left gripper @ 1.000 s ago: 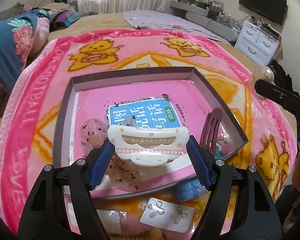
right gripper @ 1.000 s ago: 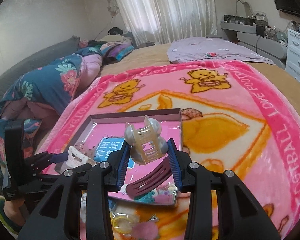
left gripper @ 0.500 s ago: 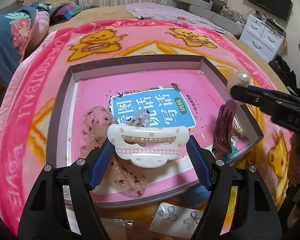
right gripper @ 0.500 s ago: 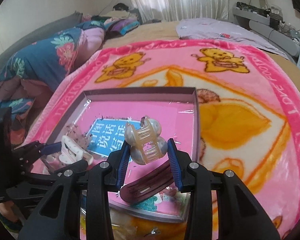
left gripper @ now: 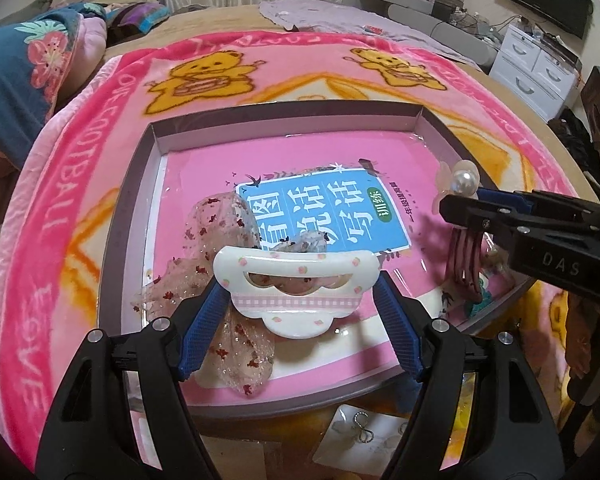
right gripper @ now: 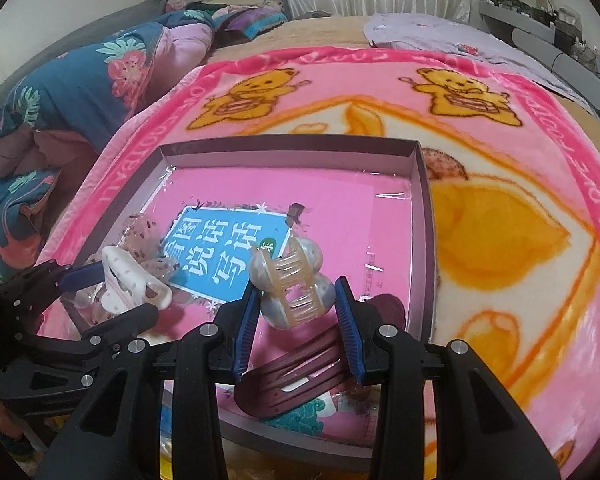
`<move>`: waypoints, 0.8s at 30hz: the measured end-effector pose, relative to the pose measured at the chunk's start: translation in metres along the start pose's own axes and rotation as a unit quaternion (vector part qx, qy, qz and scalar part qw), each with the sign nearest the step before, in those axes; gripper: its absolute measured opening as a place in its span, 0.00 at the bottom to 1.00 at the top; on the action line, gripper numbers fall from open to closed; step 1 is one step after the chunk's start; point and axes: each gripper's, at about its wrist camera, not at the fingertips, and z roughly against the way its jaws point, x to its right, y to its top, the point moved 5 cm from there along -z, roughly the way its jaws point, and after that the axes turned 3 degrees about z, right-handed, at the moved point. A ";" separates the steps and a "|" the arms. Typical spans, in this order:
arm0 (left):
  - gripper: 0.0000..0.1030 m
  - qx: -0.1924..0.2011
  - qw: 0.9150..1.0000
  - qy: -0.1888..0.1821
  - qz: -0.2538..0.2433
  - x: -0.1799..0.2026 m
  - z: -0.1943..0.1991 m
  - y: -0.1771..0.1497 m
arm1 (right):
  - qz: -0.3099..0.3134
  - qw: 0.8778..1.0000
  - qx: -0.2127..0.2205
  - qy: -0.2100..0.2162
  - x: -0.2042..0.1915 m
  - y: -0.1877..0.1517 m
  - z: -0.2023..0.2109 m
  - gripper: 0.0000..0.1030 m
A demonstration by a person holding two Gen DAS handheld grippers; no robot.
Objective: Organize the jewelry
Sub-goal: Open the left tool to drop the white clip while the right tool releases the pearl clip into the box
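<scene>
The left gripper (left gripper: 298, 300) pinches a white clip (left gripper: 296, 280) over the near left part of the box (left gripper: 284, 114) on the bed. The right gripper (right gripper: 296, 320) pinches a pearl clip (right gripper: 290, 280) above the box's near right corner, over a maroon clip (right gripper: 296, 380) lying inside
</scene>
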 end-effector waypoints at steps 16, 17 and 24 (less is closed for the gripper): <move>0.78 -0.003 1.000 0.008 -0.001 0.001 0.013 -0.006 | -0.022 0.999 0.036 0.006 0.004 -0.008 0.027 0.61; 0.79 -0.005 1.000 0.008 0.001 0.000 0.015 -0.006 | -0.024 0.999 0.042 0.006 0.006 -0.008 0.031 0.61; 0.90 0.007 1.000 0.007 0.014 -0.004 0.038 -0.002 | -0.041 0.995 0.089 -0.001 0.014 -0.009 0.067 0.78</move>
